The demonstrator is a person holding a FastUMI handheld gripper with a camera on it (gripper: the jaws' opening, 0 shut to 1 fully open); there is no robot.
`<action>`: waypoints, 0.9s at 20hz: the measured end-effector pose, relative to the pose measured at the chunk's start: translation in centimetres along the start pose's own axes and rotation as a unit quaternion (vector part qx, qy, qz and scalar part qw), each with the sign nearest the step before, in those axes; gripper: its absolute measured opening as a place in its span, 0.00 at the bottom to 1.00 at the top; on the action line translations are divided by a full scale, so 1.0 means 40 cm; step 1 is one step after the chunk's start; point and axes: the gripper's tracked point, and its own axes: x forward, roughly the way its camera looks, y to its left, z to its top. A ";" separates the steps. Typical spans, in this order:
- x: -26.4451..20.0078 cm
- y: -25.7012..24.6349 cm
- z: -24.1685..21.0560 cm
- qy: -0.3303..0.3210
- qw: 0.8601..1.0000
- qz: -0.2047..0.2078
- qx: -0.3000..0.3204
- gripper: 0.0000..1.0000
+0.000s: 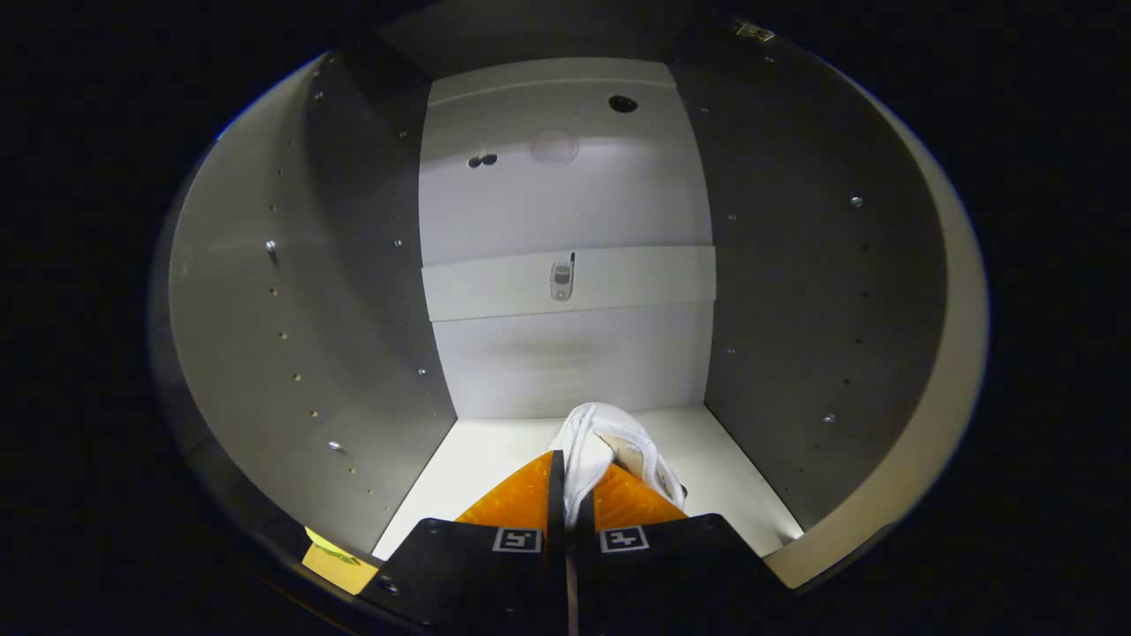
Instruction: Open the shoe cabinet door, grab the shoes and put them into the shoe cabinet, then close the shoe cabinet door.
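Inside the shoe cabinet (283,291), the gripper (574,473) had both fingers pinched tight on the edge of a white shoe (610,442), which hung just ahead of the fingertips and over the cabinet's pale floor (477,468). Whether the sole was touching that floor or was just above it could not be told, since the fingers hid its underside. Beyond the shoe rose the white back panel (565,203), crossed by a horizontal rail (495,287) with a small metal fitting (562,279) at its middle; grey side walls dotted with shelf-pin holes closed in on either hand.

The hold looked thin: only a fold of the shoe's upper sat between the fingers, so the soft material could slip out and let the shoe drop crooked. Released while tilted, the shoe might roll onto its side or rest too near the front edge, where it would likely block the door when shut. Pushing further in risked jamming the toe against the back panel.
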 end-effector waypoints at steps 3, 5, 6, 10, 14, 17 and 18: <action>0.065 0.009 -0.016 0.003 1.000 -0.006 -0.022 0.09; 0.097 0.014 -0.031 0.010 0.999 -0.011 -0.028 0.09; 0.109 0.018 -0.046 0.017 0.999 -0.012 -0.030 0.09; 0.137 0.065 -0.110 0.049 0.998 0.002 -0.032 0.09; 0.128 0.097 -0.152 0.088 0.996 0.011 0.009 0.23; 0.093 0.103 -0.147 0.103 0.993 0.017 0.050 0.38; 0.080 0.109 -0.142 0.103 0.993 0.022 0.061 0.48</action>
